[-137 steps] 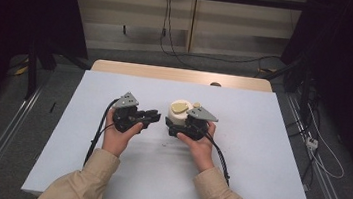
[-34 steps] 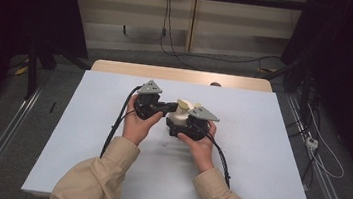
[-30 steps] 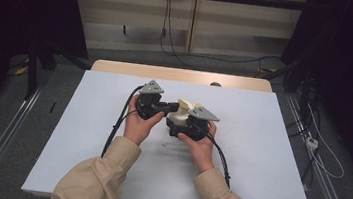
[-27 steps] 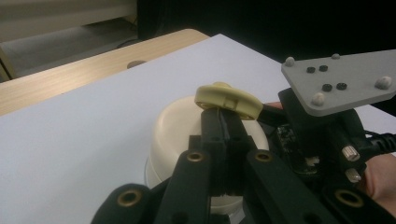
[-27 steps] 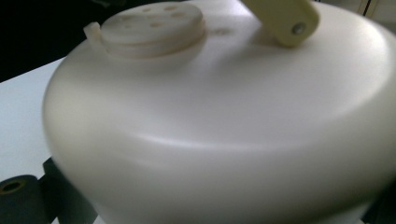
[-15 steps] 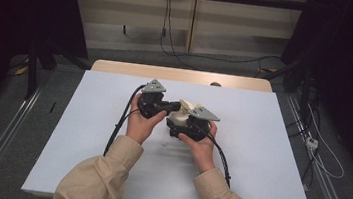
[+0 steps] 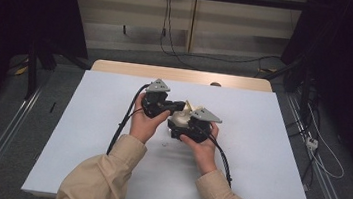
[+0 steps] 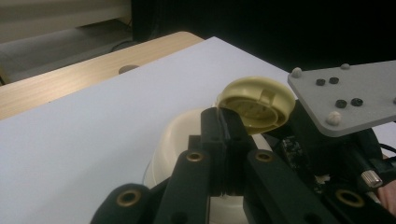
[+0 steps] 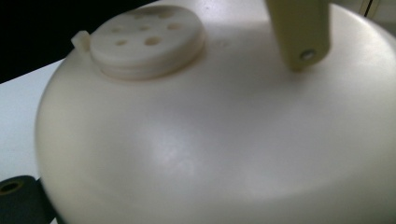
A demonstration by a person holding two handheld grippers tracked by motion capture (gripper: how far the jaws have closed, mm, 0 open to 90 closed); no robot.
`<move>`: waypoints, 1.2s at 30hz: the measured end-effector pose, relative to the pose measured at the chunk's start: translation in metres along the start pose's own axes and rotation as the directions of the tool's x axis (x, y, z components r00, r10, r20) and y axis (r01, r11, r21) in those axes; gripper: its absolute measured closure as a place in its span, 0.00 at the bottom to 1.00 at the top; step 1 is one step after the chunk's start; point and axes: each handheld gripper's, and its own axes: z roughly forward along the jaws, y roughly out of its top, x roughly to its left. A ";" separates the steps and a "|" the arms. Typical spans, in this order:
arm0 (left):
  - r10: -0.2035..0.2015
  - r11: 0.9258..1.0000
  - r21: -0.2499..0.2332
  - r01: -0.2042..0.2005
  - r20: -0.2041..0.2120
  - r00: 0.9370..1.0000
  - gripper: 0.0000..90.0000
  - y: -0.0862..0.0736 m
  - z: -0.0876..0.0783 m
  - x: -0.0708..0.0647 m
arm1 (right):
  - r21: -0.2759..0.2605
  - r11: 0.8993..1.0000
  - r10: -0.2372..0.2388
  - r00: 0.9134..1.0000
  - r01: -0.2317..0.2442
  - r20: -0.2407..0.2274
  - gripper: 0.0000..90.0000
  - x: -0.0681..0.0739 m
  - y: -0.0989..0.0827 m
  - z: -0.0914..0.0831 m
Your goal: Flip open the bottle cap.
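- White table top (image 7: 268,155) under me, a wooden strip along its far edge, dark curtains at both sides and cables on the floor beyond.
- Near the middle of the table sits a cream, dome-shaped container (image 9: 210,140), low and rounded, with a perforated spout disc (image 9: 147,39) on top.
- My right gripper (image 7: 181,125) is up against its body; the dome bulges right into the right gripper view. I judge it is being steadied there, but whether those jaws are clamped or slack I cannot tell.
- My left gripper (image 8: 223,128) is clenched, its jaws pressed together on the thin tab at the edge of the yellow flip cap (image 8: 257,103).
- That cap stands tilted up and open, ribbed underside showing, apart from the spout and hinged on its strap (image 9: 299,32).
- Step in hand, as I read it: working the cap, open now.
- Next move calls for a gentle arc about the hinge, while the right side keeps the dome from sliding; the tab grip is narrow and could slip.
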 end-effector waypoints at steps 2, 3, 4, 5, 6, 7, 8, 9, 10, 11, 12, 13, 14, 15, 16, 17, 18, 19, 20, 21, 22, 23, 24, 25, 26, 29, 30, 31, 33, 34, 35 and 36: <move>0.001 1.000 0.001 -0.001 0.000 1.000 1.00 0.001 0.000 0.000 | 0.001 1.000 0.002 1.000 -0.002 -0.001 0.05 0.000 0.000 -0.001; 0.001 1.000 0.002 -0.001 0.001 1.000 1.00 0.001 0.000 -0.001 | 0.001 1.000 0.002 1.000 -0.002 -0.002 0.05 0.000 0.000 -0.001; 0.001 1.000 0.002 -0.001 0.001 1.000 1.00 0.001 0.000 -0.001 | 0.000 1.000 0.003 1.000 -0.003 0.000 0.05 0.000 0.000 -0.001; 0.002 1.000 0.002 -0.002 0.001 1.000 1.00 0.001 0.000 -0.001 | 0.001 1.000 0.003 1.000 -0.003 0.001 0.05 0.000 0.000 -0.001; 0.004 1.000 0.003 -0.004 0.000 1.000 1.00 0.001 -0.001 -0.001 | 0.003 1.000 0.004 1.000 -0.004 0.000 0.05 0.000 0.000 0.000; 0.004 1.000 0.002 -0.004 0.000 1.000 1.00 0.001 -0.001 0.000 | 0.003 1.000 0.004 1.000 -0.004 0.000 0.05 0.000 0.000 0.000; 0.001 1.000 -0.001 -0.001 0.000 1.000 1.00 0.001 -0.001 0.000 | 0.002 1.000 0.006 1.000 -0.006 0.000 0.05 0.000 0.000 0.000; -0.001 1.000 0.000 0.001 0.000 1.000 1.00 0.001 -0.001 0.001 | 0.002 1.000 0.007 1.000 -0.007 0.000 0.05 0.000 0.000 0.000; -0.004 1.000 -0.002 0.004 0.000 1.000 1.00 0.001 -0.002 0.001 | 0.001 1.000 0.007 1.000 -0.007 0.001 0.05 0.000 0.000 0.000; -0.004 1.000 -0.002 0.004 0.000 1.000 1.00 0.001 -0.002 0.001 | 0.000 1.000 0.008 1.000 -0.008 0.001 0.05 0.000 0.000 0.001; -0.004 1.000 -0.003 0.004 0.001 1.000 1.00 0.001 -0.002 0.001 | -0.001 1.000 0.007 1.000 -0.007 0.002 0.05 0.000 0.000 0.001; -0.006 1.000 -0.004 0.006 0.004 1.000 1.00 0.001 -0.002 0.001 | 0.000 1.000 0.009 1.000 -0.009 0.003 0.05 0.001 0.000 0.001; -0.004 1.000 -0.005 0.004 0.005 1.000 1.00 0.001 -0.002 0.000 | -0.001 1.000 0.008 1.000 -0.008 0.003 0.05 0.001 0.000 0.001; -0.003 1.000 -0.007 0.003 0.008 1.000 1.00 0.001 -0.002 -0.001 | -0.001 1.000 0.005 1.000 -0.005 0.003 0.05 0.001 -0.001 0.001; 0.000 1.000 -0.003 0.000 0.009 1.000 1.00 0.002 -0.002 -0.001 | -0.002 1.000 0.003 1.000 -0.003 0.004 0.05 0.001 -0.001 0.001; 0.001 1.000 -0.004 -0.001 0.010 1.000 1.00 0.002 -0.002 -0.002 | -0.002 1.000 0.003 1.000 -0.003 0.005 0.05 0.001 -0.001 0.002; 0.001 1.000 -0.004 -0.001 0.011 1.000 1.00 0.002 -0.002 -0.002 | -0.003 1.000 0.003 1.000 -0.003 0.006 0.05 0.001 -0.001 0.002; 0.001 1.000 -0.005 -0.001 0.009 1.000 1.00 0.002 -0.002 -0.002 | -0.003 1.000 0.001 1.000 -0.001 0.006 0.05 0.001 -0.001 0.002; 0.000 1.000 -0.004 0.000 0.009 1.000 1.00 0.002 -0.002 -0.001 | -0.003 1.000 0.000 1.000 0.000 0.007 0.05 0.001 -0.001 0.003; 0.001 1.000 -0.004 -0.001 0.007 1.000 1.00 0.002 -0.002 -0.001 | -0.003 1.000 0.000 1.000 0.000 0.007 0.05 0.001 -0.001 0.003; -0.001 1.000 -0.007 0.001 0.007 1.000 1.00 0.002 -0.002 -0.001 | -0.004 1.000 0.005 1.000 -0.005 0.008 0.05 0.001 -0.001 0.003; 0.001 1.000 -0.007 -0.001 0.007 1.000 1.00 0.001 -0.002 0.000 | -0.003 1.000 0.005 1.000 -0.005 0.007 0.05 0.001 -0.001 0.003; 0.001 1.000 -0.007 -0.001 0.006 1.000 1.00 0.002 -0.002 0.000 | -0.004 1.000 0.006 1.000 -0.006 0.006 0.05 0.001 -0.001 0.003; 0.001 1.000 -0.008 -0.001 0.007 1.000 1.00 0.002 -0.002 0.000 | -0.005 1.000 0.005 1.000 -0.005 0.006 0.05 0.001 -0.001 0.003; -0.001 1.000 -0.008 0.001 0.007 1.000 1.00 0.002 -0.002 -0.001 | -0.004 1.000 0.004 1.000 -0.004 0.008 0.05 0.001 -0.001 0.004; 0.001 1.000 -0.005 -0.001 0.007 1.000 1.00 0.003 -0.002 -0.001 | -0.002 1.000 0.000 1.000 0.000 0.007 0.05 0.001 -0.001 0.005; 0.000 1.000 -0.006 0.000 0.007 1.000 1.00 0.003 -0.002 -0.001 | -0.001 1.000 0.001 1.000 -0.001 0.007 0.05 0.001 -0.001 0.005; 0.000 1.000 -0.009 0.000 0.008 1.000 1.00 0.003 -0.002 -0.001 | 0.000 1.000 0.001 1.000 -0.001 0.007 0.05 0.001 0.000 0.005; 0.003 1.000 -0.005 -0.003 0.007 1.000 1.00 0.004 -0.002 -0.001 | 0.001 1.000 0.002 1.000 -0.002 0.008 0.05 0.001 0.000 0.005; 0.003 1.000 -0.006 -0.003 0.007 1.000 1.00 0.005 -0.002 -0.001 | 0.001 1.000 0.003 1.000 -0.003 0.008 0.05 0.001 0.000 0.005; 0.000 1.000 -0.007 0.000 0.008 1.000 1.00 0.005 -0.001 -0.002 | 0.000 1.000 0.003 1.000 -0.003 0.008 0.05 0.001 0.000 0.006; 0.001 1.000 -0.007 -0.001 0.008 1.000 1.00 0.005 -0.001 -0.002 | -0.001 1.000 0.004 1.000 -0.004 0.007 0.05 0.001 0.000 0.006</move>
